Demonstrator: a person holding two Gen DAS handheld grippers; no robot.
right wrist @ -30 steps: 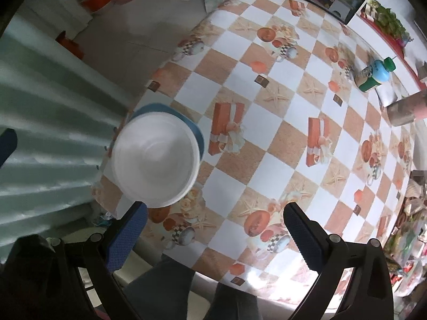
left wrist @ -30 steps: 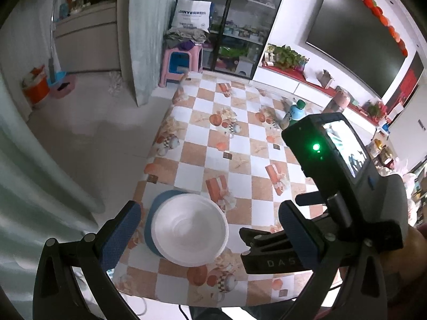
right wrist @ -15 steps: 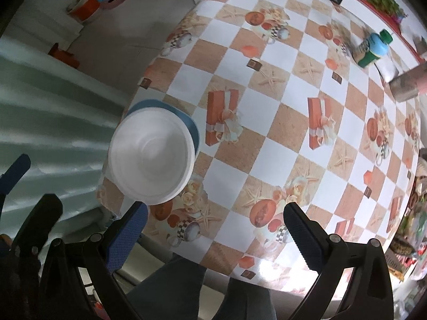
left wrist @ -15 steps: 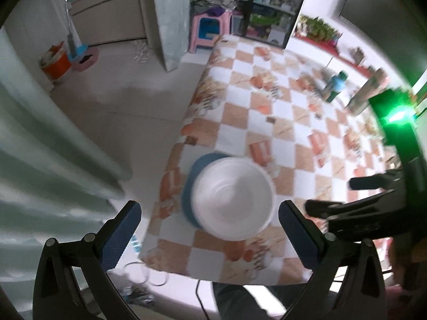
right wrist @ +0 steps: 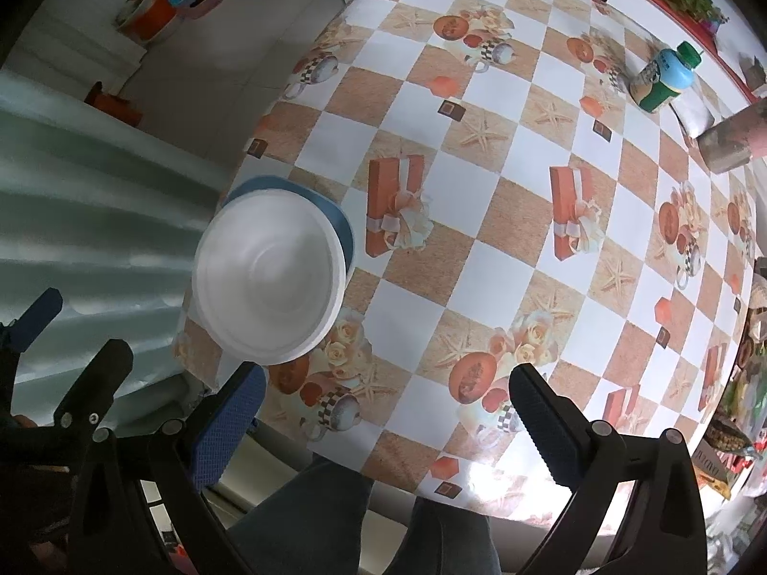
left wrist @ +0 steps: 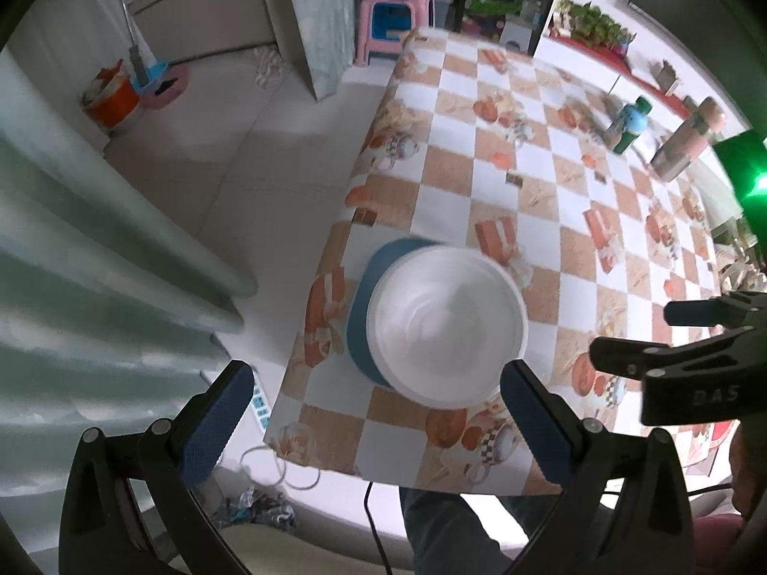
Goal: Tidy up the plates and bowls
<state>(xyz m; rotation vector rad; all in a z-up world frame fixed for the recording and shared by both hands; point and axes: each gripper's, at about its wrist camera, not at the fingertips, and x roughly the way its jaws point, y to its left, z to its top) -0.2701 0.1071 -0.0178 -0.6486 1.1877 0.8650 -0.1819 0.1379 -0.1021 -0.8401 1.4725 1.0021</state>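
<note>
Right wrist view: round white bowl (right wrist: 268, 280) sits on a blue plate (right wrist: 342, 232); both hand-held grippers (right wrist: 383, 424) (left wrist: 369, 424) gape wide, empty.

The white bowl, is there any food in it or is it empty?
Empty. The white bowl shows only its bare white inside in both wrist views, and it sits on the blue plate.

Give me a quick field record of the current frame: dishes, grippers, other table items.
dishes: white bowl stacked on blue plate, near table corner
table: checkered tablecloth
left gripper: open, empty, above the bowl
right gripper: open, empty, over table's near edge
other items: green-capped bottle and metal tumbler at far side
</note>
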